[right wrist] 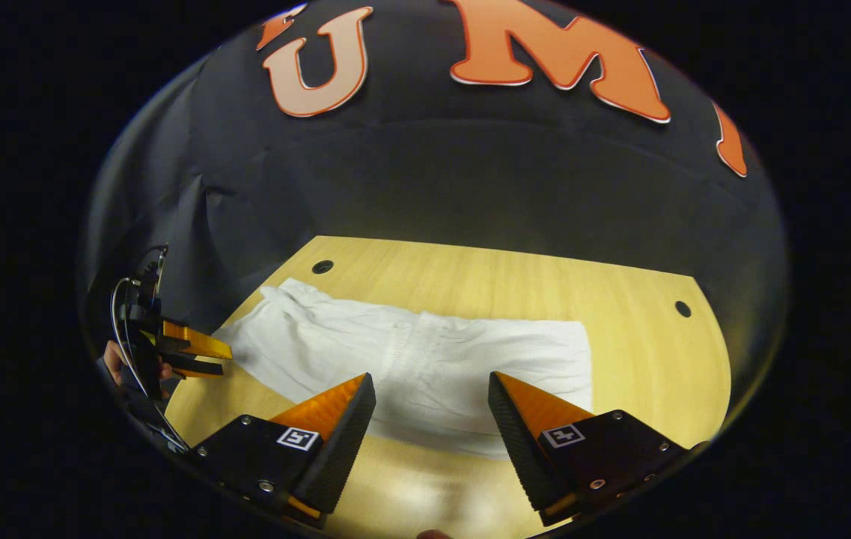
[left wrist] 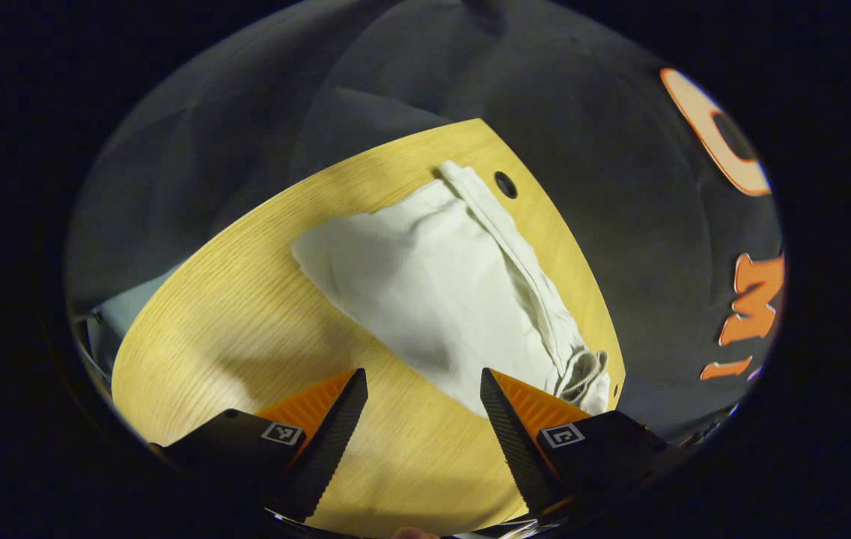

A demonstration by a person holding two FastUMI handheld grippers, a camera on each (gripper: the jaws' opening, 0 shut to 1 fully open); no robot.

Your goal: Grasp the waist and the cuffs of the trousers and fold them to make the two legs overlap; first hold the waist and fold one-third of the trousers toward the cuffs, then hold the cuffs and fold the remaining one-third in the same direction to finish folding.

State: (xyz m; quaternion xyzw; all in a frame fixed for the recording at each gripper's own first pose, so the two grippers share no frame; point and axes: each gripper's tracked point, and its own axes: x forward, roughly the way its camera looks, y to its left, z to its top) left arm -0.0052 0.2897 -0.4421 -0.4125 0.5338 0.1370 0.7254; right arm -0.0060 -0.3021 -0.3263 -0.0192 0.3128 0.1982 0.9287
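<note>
White trousers [right wrist: 425,367] lie folded into a flat rectangle on the wooden table [right wrist: 515,277]. In the left gripper view the trousers [left wrist: 440,292] run from the far table edge toward me, with the gathered waistband and drawstring [left wrist: 582,370] at the near right end. My left gripper [left wrist: 424,393] hovers open over bare wood just short of the cloth, holding nothing. My right gripper [right wrist: 432,397] hangs open above the near edge of the trousers, nothing between its fingers. The left gripper [right wrist: 197,358] also shows at the far left of the right gripper view, open, held by a hand [right wrist: 114,363].
Round holes are set into the tabletop near its far corners [right wrist: 322,266] [right wrist: 683,308] and one lies close to the trousers' far end [left wrist: 505,184]. The black booth wall stands right behind the table. Bare wood lies left of the cloth [left wrist: 245,314].
</note>
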